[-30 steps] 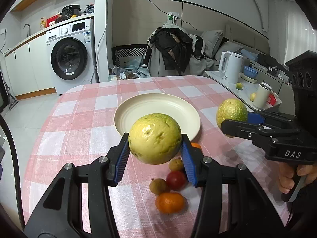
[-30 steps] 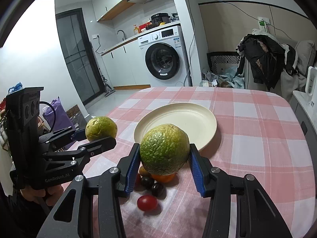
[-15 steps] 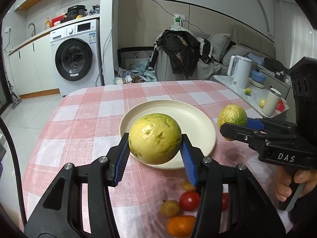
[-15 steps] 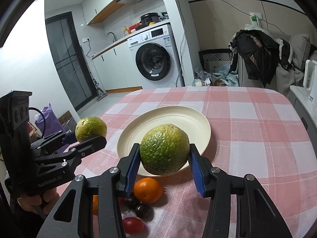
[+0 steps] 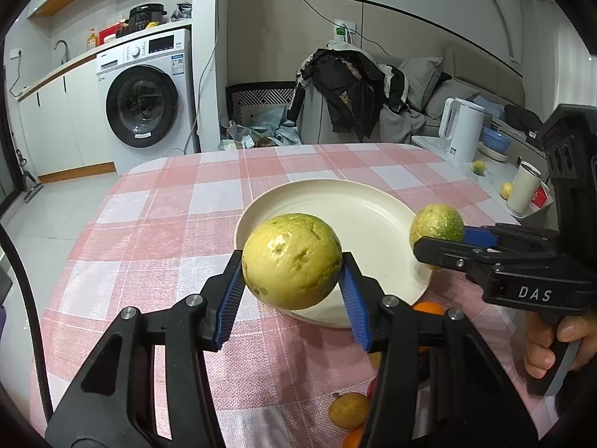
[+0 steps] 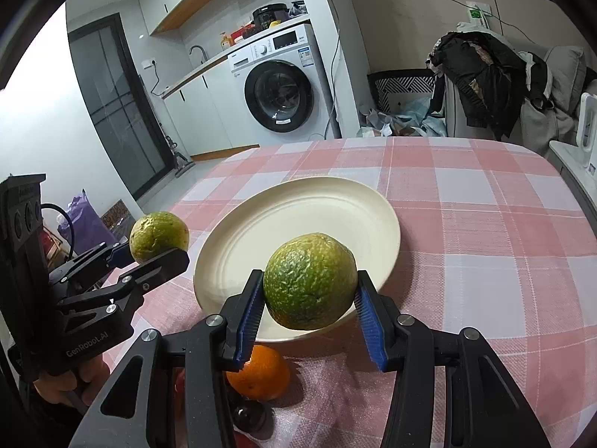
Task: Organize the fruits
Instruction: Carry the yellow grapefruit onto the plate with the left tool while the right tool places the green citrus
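My left gripper (image 5: pixel 291 291) is shut on a round yellow fruit (image 5: pixel 291 259), held above the near rim of a cream plate (image 5: pixel 358 216). My right gripper (image 6: pixel 309 311) is shut on a rough green fruit (image 6: pixel 310 280) over the plate's (image 6: pixel 298 220) near edge. Each gripper shows in the other view: the right one (image 5: pixel 440 240) at the plate's right rim, the left one (image 6: pixel 160 248) at its left. Under the grippers lie small fruits: an orange (image 6: pixel 259 373), a dark one (image 6: pixel 248 416), a small brownish-yellow one (image 5: pixel 349 410).
The table carries a pink checked cloth (image 5: pixel 156 231). Beyond it stand a washing machine (image 5: pixel 145 100) and a chair heaped with clothes (image 5: pixel 350 89). A white kettle (image 5: pixel 462 128) and a cup (image 5: pixel 524 188) sit on a side shelf at right. A hand (image 5: pixel 559 339) grips the right handle.
Both grippers have moved forward with their fruits, from over the cluster of small fruits to the plate's near rim. The plate looks larger and closer now.
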The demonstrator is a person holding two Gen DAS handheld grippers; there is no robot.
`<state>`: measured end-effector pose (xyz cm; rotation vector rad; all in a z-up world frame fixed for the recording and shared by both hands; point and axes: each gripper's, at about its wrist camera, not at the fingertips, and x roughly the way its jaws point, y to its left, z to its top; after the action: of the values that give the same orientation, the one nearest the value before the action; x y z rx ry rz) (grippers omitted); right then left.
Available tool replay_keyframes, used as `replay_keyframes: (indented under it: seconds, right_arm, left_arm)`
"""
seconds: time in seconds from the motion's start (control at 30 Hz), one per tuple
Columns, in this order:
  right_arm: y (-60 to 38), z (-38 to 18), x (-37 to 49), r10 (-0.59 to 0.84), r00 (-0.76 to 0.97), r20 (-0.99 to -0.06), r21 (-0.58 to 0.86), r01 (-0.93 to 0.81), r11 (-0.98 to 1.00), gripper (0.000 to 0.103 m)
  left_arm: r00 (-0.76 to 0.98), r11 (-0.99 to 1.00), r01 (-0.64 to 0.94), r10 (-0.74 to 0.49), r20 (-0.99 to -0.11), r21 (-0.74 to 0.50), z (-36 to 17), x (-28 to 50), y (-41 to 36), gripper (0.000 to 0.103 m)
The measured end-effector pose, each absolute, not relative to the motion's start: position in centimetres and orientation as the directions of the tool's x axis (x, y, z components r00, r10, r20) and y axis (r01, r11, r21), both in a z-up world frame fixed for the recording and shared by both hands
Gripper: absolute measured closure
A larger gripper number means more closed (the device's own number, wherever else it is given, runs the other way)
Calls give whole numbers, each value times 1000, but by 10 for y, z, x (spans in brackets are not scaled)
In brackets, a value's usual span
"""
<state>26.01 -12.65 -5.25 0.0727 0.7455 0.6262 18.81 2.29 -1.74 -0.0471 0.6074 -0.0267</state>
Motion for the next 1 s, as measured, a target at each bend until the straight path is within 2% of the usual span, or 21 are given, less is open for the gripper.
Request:
replay_keyframes:
  seconds: [0.33,0.83,1.0]
  right_arm:
    - [-118,-61,264,543,544,-640,264,-509,820,54]
    - [-115,-65,263,522,553,-649,228,-513,828,54]
    - [-116,-61,258,499,572,-651,201,-503,840,51]
  left_arm:
    - [798,999,42,-49,-601,-26,-36,206,17,56]
    - [789,998,44,-65,-611,-50,-45,210,19,56]
    - [812,997,52,-74,-579,-54,-37,199,20,56]
